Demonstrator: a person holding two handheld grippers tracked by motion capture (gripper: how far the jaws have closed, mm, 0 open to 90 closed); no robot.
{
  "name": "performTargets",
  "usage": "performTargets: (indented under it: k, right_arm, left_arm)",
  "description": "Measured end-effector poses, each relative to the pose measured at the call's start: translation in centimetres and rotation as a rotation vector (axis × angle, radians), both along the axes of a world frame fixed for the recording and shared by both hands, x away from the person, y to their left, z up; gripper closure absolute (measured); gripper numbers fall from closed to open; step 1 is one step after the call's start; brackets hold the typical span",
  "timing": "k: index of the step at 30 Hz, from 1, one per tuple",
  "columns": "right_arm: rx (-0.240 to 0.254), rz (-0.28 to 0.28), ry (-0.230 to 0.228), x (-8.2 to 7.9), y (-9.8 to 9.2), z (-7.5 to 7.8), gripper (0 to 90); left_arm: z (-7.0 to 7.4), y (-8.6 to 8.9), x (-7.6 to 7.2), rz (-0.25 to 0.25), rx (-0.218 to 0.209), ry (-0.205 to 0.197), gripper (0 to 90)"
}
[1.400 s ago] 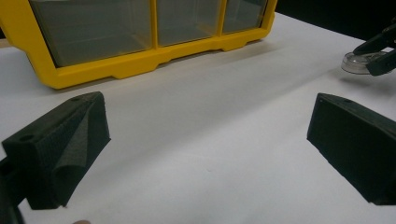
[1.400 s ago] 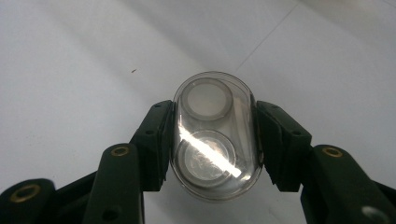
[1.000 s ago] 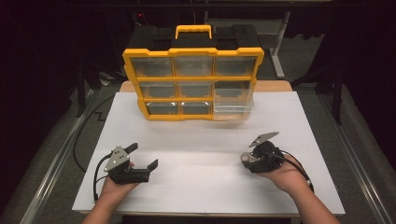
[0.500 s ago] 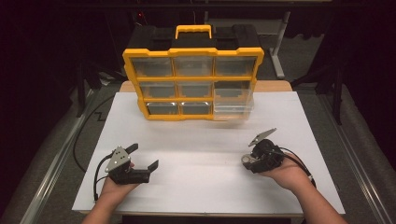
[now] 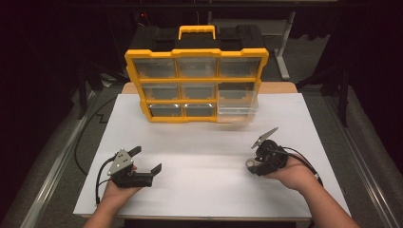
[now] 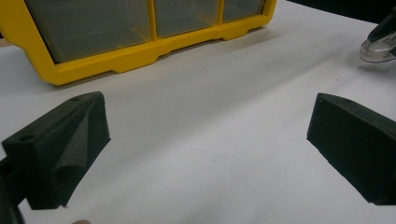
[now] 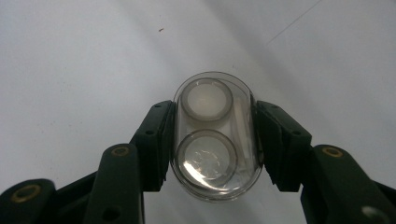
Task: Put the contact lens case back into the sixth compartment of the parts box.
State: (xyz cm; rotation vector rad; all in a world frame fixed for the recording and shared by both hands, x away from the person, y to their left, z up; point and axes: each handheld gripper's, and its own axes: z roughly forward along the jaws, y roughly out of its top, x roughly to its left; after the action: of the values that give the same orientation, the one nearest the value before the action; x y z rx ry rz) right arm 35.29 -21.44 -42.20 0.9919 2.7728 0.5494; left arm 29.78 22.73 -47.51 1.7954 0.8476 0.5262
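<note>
My right gripper (image 5: 254,164) is shut on a small clear oval case (image 7: 215,177) with two round wells inside. The jaws press on its long sides, and it hangs just over the white tabletop (image 5: 199,142) at the right. The same clear case (image 6: 379,44) appears at the far right of the left gripper view. My left gripper (image 5: 148,158) rests low at the front left, its jaws wide open with nothing between them. A yellow organizer (image 5: 196,78) with clear drawers stands upright at the back of the table.
The organizer's lower right clear drawer (image 5: 237,102) sticks out toward me. Its black handle side and a table leg lie behind in the dark. The organizer's yellow frame (image 6: 116,60) is close ahead of the left gripper. Cables trail from both grippers.
The right gripper has shifted very slightly with the clear case in it. The left gripper has kept still.
</note>
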Motion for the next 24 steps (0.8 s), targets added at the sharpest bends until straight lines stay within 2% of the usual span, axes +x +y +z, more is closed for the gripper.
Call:
performTargets:
  k: [9, 24]
  right_arm:
    - [-0.017, 0.018, 0.039, 0.5, 0.6, 1.2, 50.2]
    - [-0.044, 0.066, 0.053, 1.0, 0.7, 4.1, 50.2]
  left_arm:
    - [0.0, 0.0, -0.1, -0.002, 0.000, 0.003, 0.3]
    - [0.0, -0.1, -0.2, -0.014, -0.004, 0.001, 0.3]
